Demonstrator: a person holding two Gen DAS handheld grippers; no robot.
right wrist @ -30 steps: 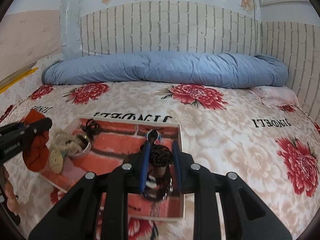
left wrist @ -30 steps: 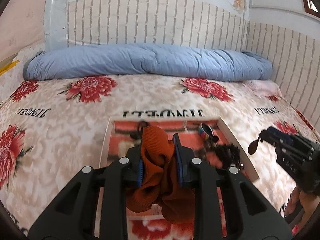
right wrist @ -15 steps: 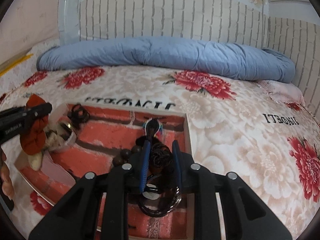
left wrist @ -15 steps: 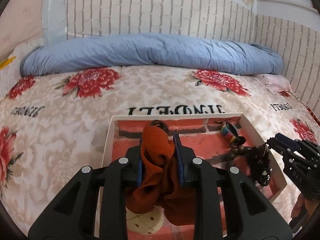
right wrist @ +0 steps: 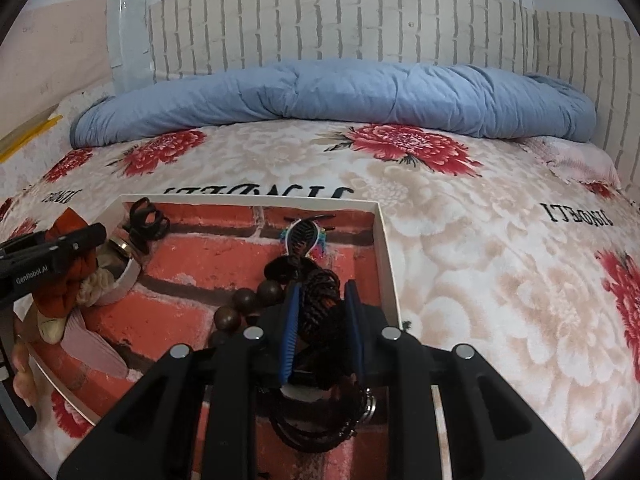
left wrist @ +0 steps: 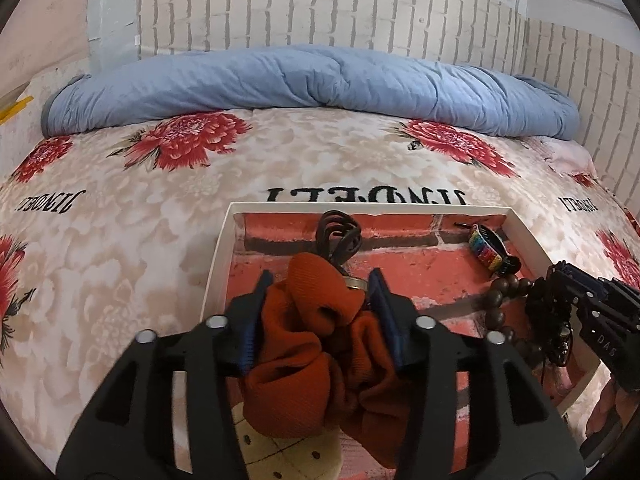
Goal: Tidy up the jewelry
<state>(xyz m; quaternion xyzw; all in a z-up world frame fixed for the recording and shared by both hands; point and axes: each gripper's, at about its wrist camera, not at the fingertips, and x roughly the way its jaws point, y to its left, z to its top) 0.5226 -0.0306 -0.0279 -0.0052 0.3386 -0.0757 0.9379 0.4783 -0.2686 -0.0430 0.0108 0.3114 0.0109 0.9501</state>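
Note:
A shallow white tray (left wrist: 520, 224) with a red brick-pattern floor lies on the flowered bedspread; its rim also shows in the right wrist view (right wrist: 386, 256). My left gripper (left wrist: 320, 280) stands open around an orange scrunchie (left wrist: 316, 320) low over the tray's left part. My right gripper (right wrist: 320, 292) is shut on a black braided cord (right wrist: 318, 300) over the tray's right side; it shows in the left wrist view (left wrist: 560, 280). Brown wooden beads (right wrist: 244, 304), a rainbow band (left wrist: 486, 250), black hair ties (left wrist: 338, 236) and a silver ring (right wrist: 120, 248) lie in the tray.
A rolled blue quilt (left wrist: 320, 84) lies along the brick-pattern wall at the back. The bedspread (right wrist: 500, 280) stretches right of the tray. A cream spotted item (left wrist: 280, 452) lies under my left gripper. A pink card (right wrist: 92, 340) leans in the tray's left corner.
Both grippers have moved forward and lower over the tray. The left fingers have spread apart around the scrunchie. The right gripper stays shut on the cord.

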